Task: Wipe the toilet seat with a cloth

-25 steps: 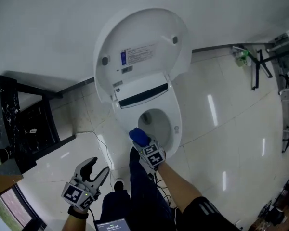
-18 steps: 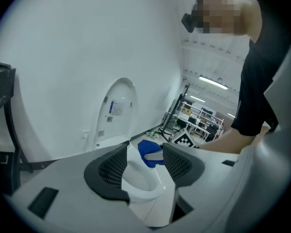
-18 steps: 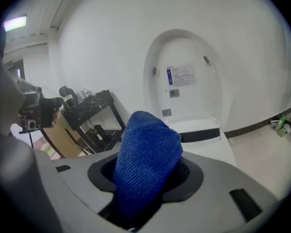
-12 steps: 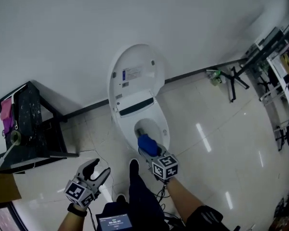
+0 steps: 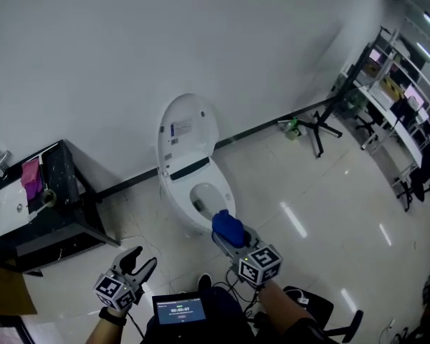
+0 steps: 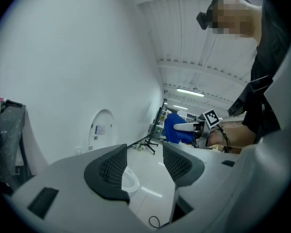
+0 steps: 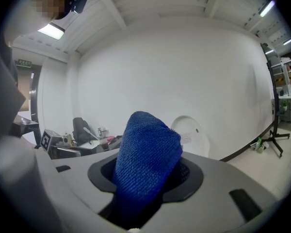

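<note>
Toilet seat [image 5: 188,193], lying flat below the raised lid [image 5: 180,131], shown after the operator has drawn back. A second ago the seat filled the middle of the head view and the blue cloth [image 5: 227,227] sat at its front rim. Now seat and lid have shrunk into the distance, and the seat lies well ahead of and below both pairs of jaws, touched by neither. The right gripper [image 5: 233,236] keeps its jaws closed upon the cloth, a folded wad that fills the gap between them and projects past the tips. In the right gripper view only the lid appears beyond that wad, far off. The left gripper [image 5: 139,261] holds nothing: its jaws stand moderately apart, and the seat shows small through the gap between them in the left gripper view. Interpretation: contact between cloth and seat has ended, so either the wiping pass is complete or the cloth must be carried forward and down again before any further stroke.
</note>
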Tool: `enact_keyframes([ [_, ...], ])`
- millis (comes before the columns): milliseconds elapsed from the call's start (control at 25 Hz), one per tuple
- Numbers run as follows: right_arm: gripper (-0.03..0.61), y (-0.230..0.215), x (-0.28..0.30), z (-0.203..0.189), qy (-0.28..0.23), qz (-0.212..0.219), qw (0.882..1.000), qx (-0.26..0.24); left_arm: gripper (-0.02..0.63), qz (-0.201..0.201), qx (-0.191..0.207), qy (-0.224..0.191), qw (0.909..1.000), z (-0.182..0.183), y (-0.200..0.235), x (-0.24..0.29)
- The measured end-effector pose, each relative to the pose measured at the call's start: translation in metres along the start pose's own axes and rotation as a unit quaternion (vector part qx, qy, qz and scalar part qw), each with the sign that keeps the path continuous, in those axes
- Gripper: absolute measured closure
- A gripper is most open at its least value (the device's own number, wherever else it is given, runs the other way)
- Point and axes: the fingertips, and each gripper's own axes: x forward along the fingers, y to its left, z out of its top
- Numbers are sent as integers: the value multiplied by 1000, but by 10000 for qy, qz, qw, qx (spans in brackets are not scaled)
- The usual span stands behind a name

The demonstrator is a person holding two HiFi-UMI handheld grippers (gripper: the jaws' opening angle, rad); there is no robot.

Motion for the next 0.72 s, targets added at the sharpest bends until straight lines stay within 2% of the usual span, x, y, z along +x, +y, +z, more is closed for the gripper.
enact_keyframes([
  [80,360,15,-29,11,-150,20,9999,-8,374,-70,80,-24,9999,8,-16,-7],
  [200,362,33,-63,4,-200,36,9998,81,374,-69,144,-94,9998,14,-30,-13],
  [400,365,39,-90,-19,-139,108,9993,316,374,-81,-107,-306,9994,24,-53,-8],
  [560,365,45,-115,-26,-160,141,9991,377,374,-205,41,-234,9995,17,-85,-5],
  [720,365,52,-129,-31,-200,242,9988,369,374,-152,-7,-219,9996,10,-99,-12],
])
